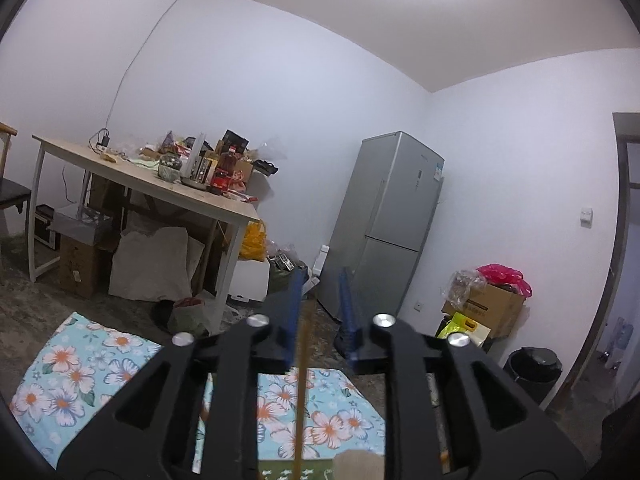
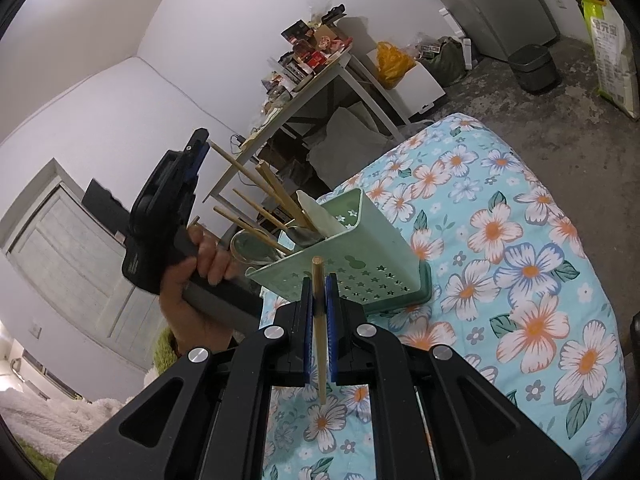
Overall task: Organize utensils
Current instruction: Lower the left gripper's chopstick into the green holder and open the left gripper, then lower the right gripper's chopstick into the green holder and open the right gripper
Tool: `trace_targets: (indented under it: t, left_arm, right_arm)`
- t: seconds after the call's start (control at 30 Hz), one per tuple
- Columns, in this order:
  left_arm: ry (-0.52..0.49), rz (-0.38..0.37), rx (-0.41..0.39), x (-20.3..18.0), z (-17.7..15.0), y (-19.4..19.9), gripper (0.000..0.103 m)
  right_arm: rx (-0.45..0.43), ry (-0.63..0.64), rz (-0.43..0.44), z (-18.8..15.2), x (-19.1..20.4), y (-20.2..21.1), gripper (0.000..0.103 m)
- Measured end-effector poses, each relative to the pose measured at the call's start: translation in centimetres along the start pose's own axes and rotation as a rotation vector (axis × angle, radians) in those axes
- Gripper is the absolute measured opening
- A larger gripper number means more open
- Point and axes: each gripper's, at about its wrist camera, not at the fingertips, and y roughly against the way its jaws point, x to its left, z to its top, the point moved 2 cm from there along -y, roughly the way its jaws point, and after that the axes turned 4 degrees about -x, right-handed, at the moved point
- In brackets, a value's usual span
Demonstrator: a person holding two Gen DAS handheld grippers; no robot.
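A green perforated utensil holder (image 2: 356, 264) stands tilted on the floral blanket (image 2: 520, 280). It holds several wooden chopsticks (image 2: 256, 208), a white spoon (image 2: 320, 212) and a metal spoon (image 2: 298, 234). My right gripper (image 2: 319, 280) is shut on one chopstick (image 2: 319, 320), upright just in front of the holder. A hand holds my left gripper (image 2: 200, 148) above and left of the holder, by the top end of a long chopstick (image 2: 248, 174) that leans into it. In the left wrist view my left gripper (image 1: 321, 272) stands open, a chopstick (image 1: 300, 380) lying by its left finger (image 1: 295, 300).
A cluttered table (image 1: 132, 176) stands at the back left with boxes and bags under it. A grey fridge (image 1: 384, 220), a black bin (image 1: 534, 368) and cardboard boxes (image 1: 488, 304) line the right wall. Bare concrete floor (image 2: 568, 92) surrounds the blanket.
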Motion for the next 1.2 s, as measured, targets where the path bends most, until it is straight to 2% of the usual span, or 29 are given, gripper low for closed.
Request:
trace_targets:
  t: [0.17, 0.3, 0.5, 0.73, 0.9, 1.07, 1.2]
  left_arm:
    - [-0.049, 0.024, 0.016, -0.1, 0.6, 2.1, 0.033]
    - [-0.074, 0.021, 0.049, -0.2, 1.3, 4.3, 0.053]
    - [-0.130, 0.005, 0.184, 0.5, 1.4, 8.0, 0.073]
    - [-0.191, 0.081, 0.383, 3.2, -2.1, 11.1, 0.084]
    - [-0.168, 0.126, 0.494, 5.3, -4.3, 12.3, 0.089]
    - [-0.117, 0.145, 0.564, 6.7, -5.3, 12.2, 0.091]
    - [-0.082, 0.184, 0.582, 7.2, -5.6, 11.9, 0.095]
  right_arm:
    - [-0.003, -0.001, 0.006, -0.1, 0.1, 0.1, 0.006]
    - [-0.003, -0.004, 0.012, -0.3, 0.3, 0.2, 0.006]
    - [-0.010, 0.000, 0.016, -0.6, 0.7, 0.4, 0.006]
    - [-0.015, 0.019, 0.016, -0.6, 1.4, 0.5, 0.006]
    - [-0.016, 0.033, 0.013, -0.5, 2.0, 0.3, 0.007]
    - [-0.014, 0.047, 0.011, -0.4, 2.7, 0.1, 0.006]
    - [-0.013, 0.052, 0.007, -0.4, 3.0, -0.1, 0.006]
